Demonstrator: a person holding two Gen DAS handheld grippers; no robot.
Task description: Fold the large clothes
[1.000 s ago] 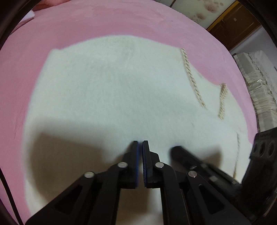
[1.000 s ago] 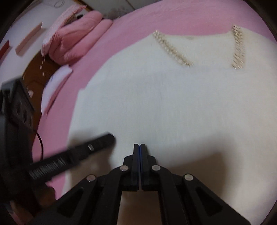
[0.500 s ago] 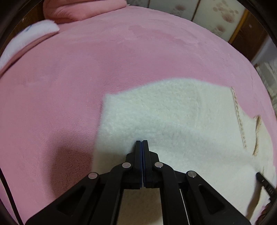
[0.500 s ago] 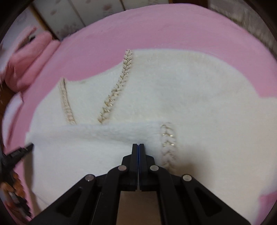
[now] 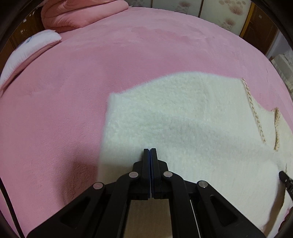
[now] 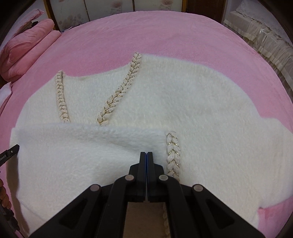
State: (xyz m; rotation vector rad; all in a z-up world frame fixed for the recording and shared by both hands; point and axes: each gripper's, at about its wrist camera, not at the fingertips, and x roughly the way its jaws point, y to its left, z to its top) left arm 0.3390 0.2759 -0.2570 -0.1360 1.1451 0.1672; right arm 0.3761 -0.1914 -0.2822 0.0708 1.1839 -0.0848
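A large white fluffy cardigan (image 6: pixel 183 102) with braided gold-and-cream trim (image 6: pixel 120 91) lies spread on a pink bed (image 6: pixel 164 33). One side panel (image 6: pixel 87 146) is folded over the body, its edge running across the middle of the right wrist view. My right gripper (image 6: pixel 146 152) is shut and empty, just above that folded panel beside a strip of trim (image 6: pixel 173 152). My left gripper (image 5: pixel 150 150) is shut and empty over the cardigan (image 5: pixel 183 113) near its left edge. The tip of the other gripper shows at the edge of each view.
A pink quilt (image 5: pixel 77 12) and a white-and-pink pillow (image 5: pixel 27 51) lie at the bed's far left. A lace-covered cream piece of furniture (image 6: pixel 261 34) stands past the bed's right side. Wooden doors and flowered panels (image 5: pixel 216 14) stand behind the bed.
Both grippers have drawn back and swung apart, so more of the cardigan and bed shows. The side panel now lies folded across the body. Both stay shut.
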